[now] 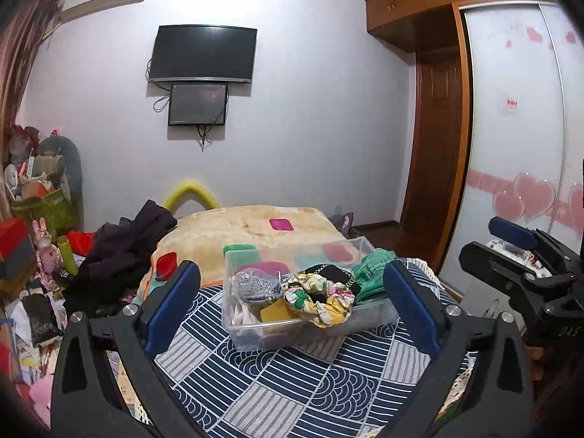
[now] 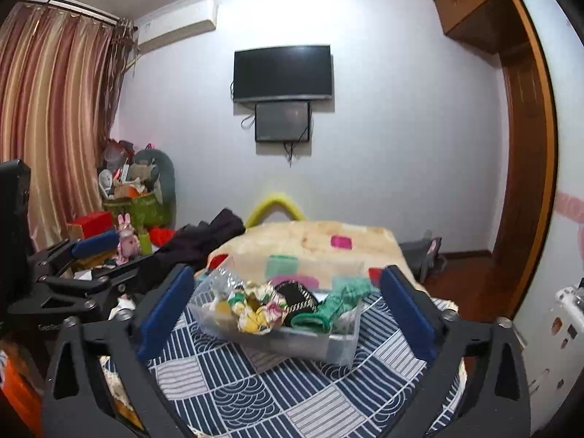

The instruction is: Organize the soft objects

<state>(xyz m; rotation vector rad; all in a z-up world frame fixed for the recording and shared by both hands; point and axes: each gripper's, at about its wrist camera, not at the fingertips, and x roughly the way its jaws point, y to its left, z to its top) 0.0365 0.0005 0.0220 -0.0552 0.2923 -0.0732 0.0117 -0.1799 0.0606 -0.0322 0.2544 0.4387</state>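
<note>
Blue-padded left gripper [image 1: 292, 299] and right gripper [image 2: 288, 310] both hang spread wide, holding nothing, before a clear plastic bin [image 1: 255, 335] on the navy patterned quilt [image 1: 292, 394]. Inside the bin lie a floral fabric scrunchie [image 1: 321, 299], a green knitted cloth [image 1: 372, 270], a black checkered-trim pouch [image 1: 330, 273] and a silver glittery piece [image 1: 253, 284].

Raised letters reading "DAS" stand on the black plastic body of the right gripper [image 1: 513, 233], seen from the left wrist camera. Red marks on the white wardrobe door [image 1: 511, 102], beyond that gripper, are too blurred to read.
</note>
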